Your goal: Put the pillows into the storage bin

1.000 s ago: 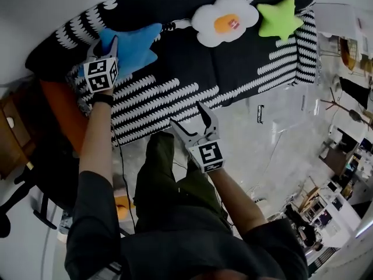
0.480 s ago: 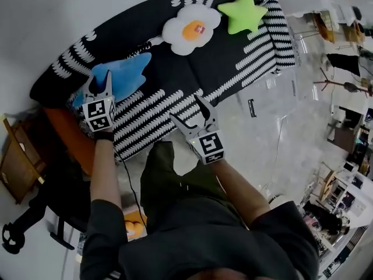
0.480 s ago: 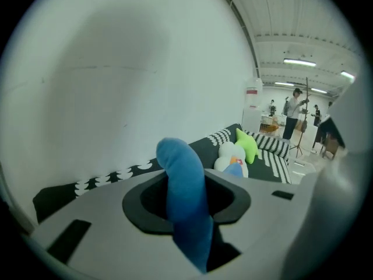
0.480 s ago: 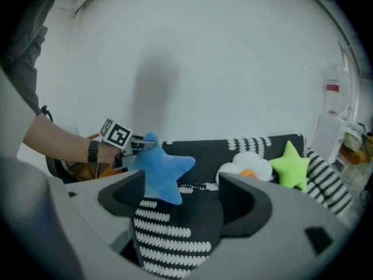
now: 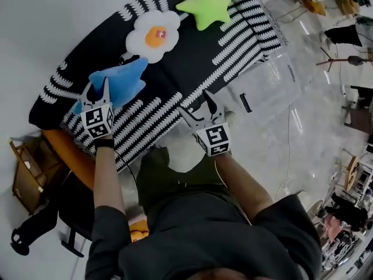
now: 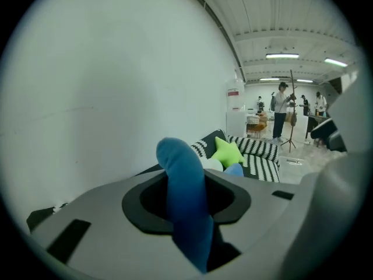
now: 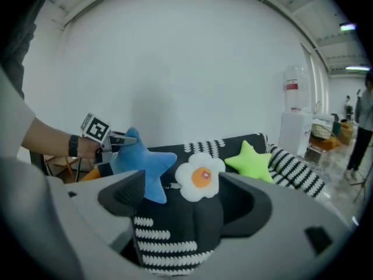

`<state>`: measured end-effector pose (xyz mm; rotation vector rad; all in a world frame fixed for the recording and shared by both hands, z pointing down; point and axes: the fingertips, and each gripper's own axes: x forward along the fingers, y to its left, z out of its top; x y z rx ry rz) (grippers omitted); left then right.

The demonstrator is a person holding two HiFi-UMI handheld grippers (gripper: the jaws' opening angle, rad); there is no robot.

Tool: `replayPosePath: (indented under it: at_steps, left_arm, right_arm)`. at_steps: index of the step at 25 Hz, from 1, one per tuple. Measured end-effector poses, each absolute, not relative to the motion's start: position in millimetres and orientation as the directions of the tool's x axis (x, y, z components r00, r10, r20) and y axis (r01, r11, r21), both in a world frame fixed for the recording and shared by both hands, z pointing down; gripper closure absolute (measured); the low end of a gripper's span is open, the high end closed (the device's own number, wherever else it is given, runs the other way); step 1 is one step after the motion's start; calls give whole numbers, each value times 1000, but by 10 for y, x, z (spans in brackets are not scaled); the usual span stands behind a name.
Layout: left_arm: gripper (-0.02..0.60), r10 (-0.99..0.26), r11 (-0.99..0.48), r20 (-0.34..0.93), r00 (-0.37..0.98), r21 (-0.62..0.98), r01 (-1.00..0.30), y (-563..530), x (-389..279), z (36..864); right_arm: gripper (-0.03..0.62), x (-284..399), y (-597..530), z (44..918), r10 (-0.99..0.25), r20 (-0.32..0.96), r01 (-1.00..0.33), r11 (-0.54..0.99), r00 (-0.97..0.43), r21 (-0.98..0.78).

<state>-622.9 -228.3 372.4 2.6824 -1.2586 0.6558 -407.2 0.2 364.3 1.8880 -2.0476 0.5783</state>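
Note:
A blue star pillow point(image 5: 121, 81) hangs over the left end of the black-and-white striped sofa point(image 5: 192, 63). My left gripper point(image 5: 97, 90) is shut on one of its points, and that blue point point(image 6: 185, 206) fills the gap between the jaws in the left gripper view. A white fried-egg pillow point(image 5: 152, 35) and a green star pillow point(image 5: 205, 4) lie further along the sofa. My right gripper point(image 5: 195, 102) hovers open and empty at the sofa's front edge. Its own view looks at the blue star pillow point(image 7: 143, 162), egg pillow point(image 7: 201, 177) and green star pillow point(image 7: 249, 159). A clear storage bin point(image 5: 265, 83) stands on the floor right of the sofa.
An orange seat point(image 5: 70, 156) and a wooden stool point(image 5: 28, 171) stand left of the sofa end, against the white wall. My own legs point(image 5: 169, 174) are below the grippers. Coat stands and people point(image 6: 282, 107) are across the shiny floor to the right.
My left gripper has raised the blue star pillow off the sofa and drawn it toward me. The right gripper has shifted right along the sofa front, still open.

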Motion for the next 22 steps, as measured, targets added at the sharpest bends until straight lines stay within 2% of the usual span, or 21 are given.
replayPosePath:
  at_steps: [4, 11, 22]
  left_arm:
    - [446, -672, -699, 420, 610, -90, -709, -2031, -5282, 3588]
    - [442, -535, -823, 428, 729, -69, -563, -1369, -3073, 3590]
    - [439, -171, -984, 441, 881, -33, -174, -3, 67, 4081]
  right_arm:
    - [200, -3223, 331, 3638, -888, 460, -995, -12, -34, -97]
    - [200, -1449, 1161, 3618, -882, 451, -972, -207, 138, -107]
    - [200, 407, 2715, 4148, -745, 499, -801, -578, 443, -153]
